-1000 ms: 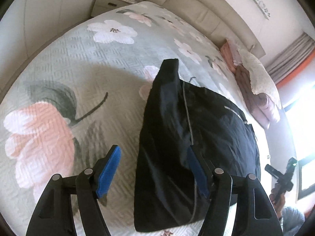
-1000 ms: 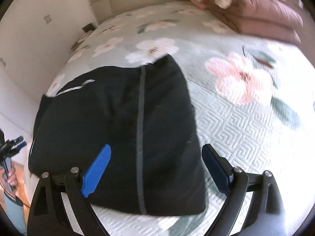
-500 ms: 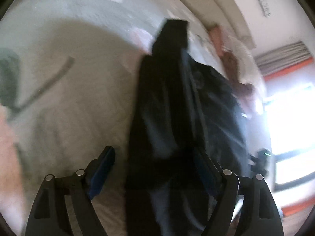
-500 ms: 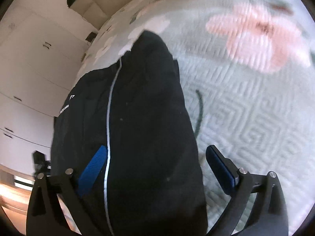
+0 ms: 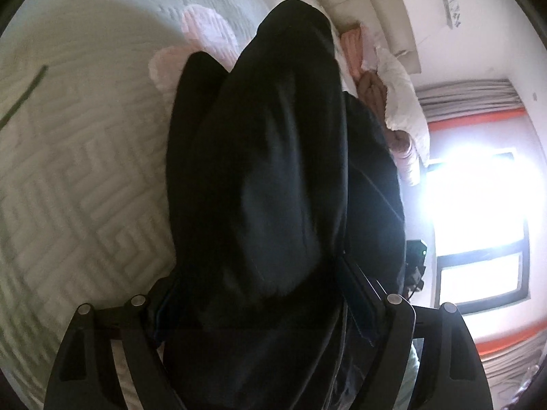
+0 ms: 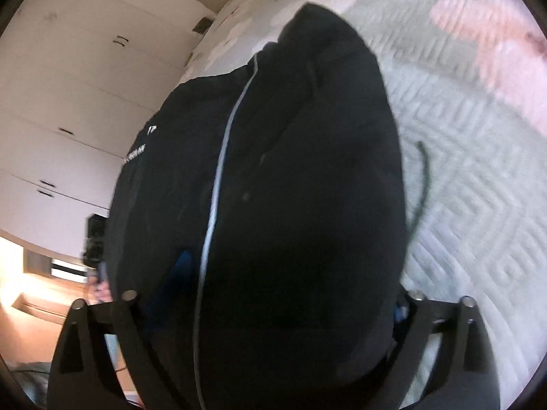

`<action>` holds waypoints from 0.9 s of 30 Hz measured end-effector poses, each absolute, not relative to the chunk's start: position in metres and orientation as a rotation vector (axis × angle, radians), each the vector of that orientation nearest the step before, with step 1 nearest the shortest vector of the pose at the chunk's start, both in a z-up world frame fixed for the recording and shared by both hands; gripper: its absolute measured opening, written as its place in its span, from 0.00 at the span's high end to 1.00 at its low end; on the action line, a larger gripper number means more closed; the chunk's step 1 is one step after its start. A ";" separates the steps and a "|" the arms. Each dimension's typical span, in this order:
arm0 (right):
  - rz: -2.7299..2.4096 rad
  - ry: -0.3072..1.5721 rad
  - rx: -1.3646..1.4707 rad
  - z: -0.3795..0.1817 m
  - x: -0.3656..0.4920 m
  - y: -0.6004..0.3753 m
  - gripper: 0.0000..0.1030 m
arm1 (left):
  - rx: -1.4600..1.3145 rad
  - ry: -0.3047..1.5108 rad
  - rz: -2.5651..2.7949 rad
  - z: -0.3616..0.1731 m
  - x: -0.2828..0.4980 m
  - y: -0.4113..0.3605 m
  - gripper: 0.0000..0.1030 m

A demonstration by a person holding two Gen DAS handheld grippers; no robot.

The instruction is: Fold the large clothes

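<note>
Both grippers have dropped closer to the black jacket [image 5: 273, 177] since the earlier frames, and it is now filling most of each view. The left gripper [image 5: 259, 311] has just been opening its jaws; they are standing wide, with the jacket's near edge bunching between them. Whether the pads are pressing the fabric is unclear. The right gripper [image 6: 287, 294] is also standing wide, jacket fabric covering the gap and partly hiding both blue pads [image 6: 183, 266]; grip cannot be told. The jacket is lying folded on the bed [image 5: 75, 171], its pale zipper line [image 6: 218, 177] running away from the camera. Pillows [image 5: 400, 102] are sitting farther back by the headboard.
</note>
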State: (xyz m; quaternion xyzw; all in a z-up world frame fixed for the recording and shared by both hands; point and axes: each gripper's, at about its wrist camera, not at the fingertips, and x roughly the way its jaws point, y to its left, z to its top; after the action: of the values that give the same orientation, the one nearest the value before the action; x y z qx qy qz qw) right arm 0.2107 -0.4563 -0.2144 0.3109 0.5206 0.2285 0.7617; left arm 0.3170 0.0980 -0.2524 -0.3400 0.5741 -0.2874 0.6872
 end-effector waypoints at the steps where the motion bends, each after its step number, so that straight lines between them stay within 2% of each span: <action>1: 0.499 1.133 0.656 -0.213 0.213 -0.452 0.03 | -0.754 1.294 -0.635 -0.252 0.319 0.096 0.20; 2: 0.495 1.131 0.620 -0.209 0.213 -0.446 0.03 | -0.737 1.284 -0.626 -0.250 0.319 0.094 0.26; 3: 0.490 1.123 0.585 -0.205 0.211 -0.441 0.06 | -0.688 1.260 -0.617 -0.243 0.316 0.091 0.48; 5: 0.482 1.072 0.523 -0.190 0.199 -0.434 0.19 | -0.571 1.196 -0.592 -0.224 0.306 0.082 0.65; 6: 0.482 1.042 0.514 -0.182 0.192 -0.434 0.33 | -0.556 1.161 -0.595 -0.214 0.301 0.082 0.72; 7: 0.489 1.007 0.519 -0.172 0.185 -0.436 0.41 | -0.553 1.107 -0.616 -0.198 0.292 0.082 0.74; 10: 0.527 0.912 0.535 -0.135 0.155 -0.429 0.51 | -0.589 1.010 -0.704 -0.161 0.273 0.082 0.76; 16: 0.550 0.873 0.364 -0.067 0.100 -0.372 0.53 | -0.456 0.897 -0.814 -0.063 0.215 0.061 0.76; 19: 0.536 0.860 0.334 -0.051 0.083 -0.369 0.53 | -0.427 0.872 -0.835 -0.038 0.184 0.068 0.76; 23: 0.522 0.874 0.373 -0.051 0.069 -0.379 0.53 | -0.463 0.870 -0.846 -0.036 0.154 0.098 0.75; 27: 0.494 0.954 0.369 -0.086 0.071 -0.374 0.53 | -0.496 0.938 -0.818 -0.076 0.135 0.110 0.75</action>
State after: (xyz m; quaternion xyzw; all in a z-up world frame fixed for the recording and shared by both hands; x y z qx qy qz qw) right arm 0.0715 -0.3745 -0.0857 0.1749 0.4518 0.2339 0.8430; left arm 0.1348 0.1101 -0.0762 -0.2298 0.4349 -0.3792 0.7838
